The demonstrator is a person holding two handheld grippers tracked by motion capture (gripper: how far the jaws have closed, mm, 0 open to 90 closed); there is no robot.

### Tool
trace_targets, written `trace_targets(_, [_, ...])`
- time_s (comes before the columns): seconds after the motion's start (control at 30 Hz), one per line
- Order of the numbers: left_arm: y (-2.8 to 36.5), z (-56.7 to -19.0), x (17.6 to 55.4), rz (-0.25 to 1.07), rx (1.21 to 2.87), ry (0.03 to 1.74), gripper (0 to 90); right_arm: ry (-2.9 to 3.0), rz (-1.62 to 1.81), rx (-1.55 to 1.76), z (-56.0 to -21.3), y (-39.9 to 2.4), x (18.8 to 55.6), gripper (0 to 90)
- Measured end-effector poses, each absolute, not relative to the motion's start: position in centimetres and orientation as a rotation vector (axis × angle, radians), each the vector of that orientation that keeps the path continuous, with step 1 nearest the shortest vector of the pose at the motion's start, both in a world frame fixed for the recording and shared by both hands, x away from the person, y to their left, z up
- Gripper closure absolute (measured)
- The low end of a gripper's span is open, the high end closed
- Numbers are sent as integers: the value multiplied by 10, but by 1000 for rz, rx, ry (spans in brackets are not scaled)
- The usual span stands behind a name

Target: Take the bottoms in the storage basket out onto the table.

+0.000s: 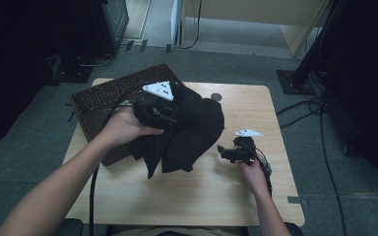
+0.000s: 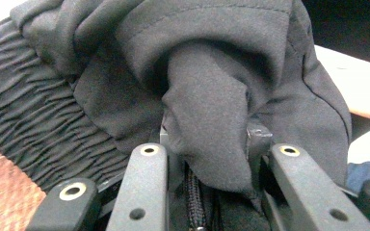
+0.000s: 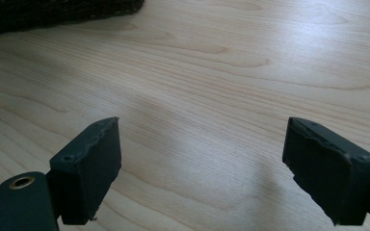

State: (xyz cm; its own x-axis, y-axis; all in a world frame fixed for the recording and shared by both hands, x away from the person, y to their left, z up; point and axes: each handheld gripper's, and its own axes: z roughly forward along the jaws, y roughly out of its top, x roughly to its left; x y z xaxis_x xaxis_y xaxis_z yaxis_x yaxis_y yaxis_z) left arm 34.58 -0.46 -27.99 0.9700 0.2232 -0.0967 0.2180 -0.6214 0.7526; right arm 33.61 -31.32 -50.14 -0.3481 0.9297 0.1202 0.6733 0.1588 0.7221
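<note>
While the left hand-held gripper (image 1: 170, 117) pinches only a bunched fold of the black garment (image 1: 187, 130), most of the cloth hangs loose below it, so the fold could slide out of the jaws, or the trailing hem could drag and snag on the rim of the woven basket (image 1: 98, 105) just beside it. Seen from above, the garment drapes from that gripper down onto the surface (image 1: 202, 187), partly over the basket's near corner. At the garment's right edge, the right hand-held gripper (image 1: 225, 152) stands with its jaws wide and empty, near the cloth but apart from it.
</note>
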Motion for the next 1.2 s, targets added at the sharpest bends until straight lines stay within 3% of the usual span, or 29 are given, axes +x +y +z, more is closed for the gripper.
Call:
trace_targets(0.23, [-18,-314,343,-76,2288,316,705,2070,1020,1565,-502,-321,337,139])
trace_targets(0.63, [-26,-400,361,-109,2347,361,700,2083,1011,1563,-503,-320,338,139])
trace_targets(1.07, [-34,-449,363,-165,2358,389,678,2101,1011,1557,-504,-319,338,139])
trace_targets(1.2, [-34,-451,365,-194,2346,399,627,2101,1010,1560,-504,-319,338,139])
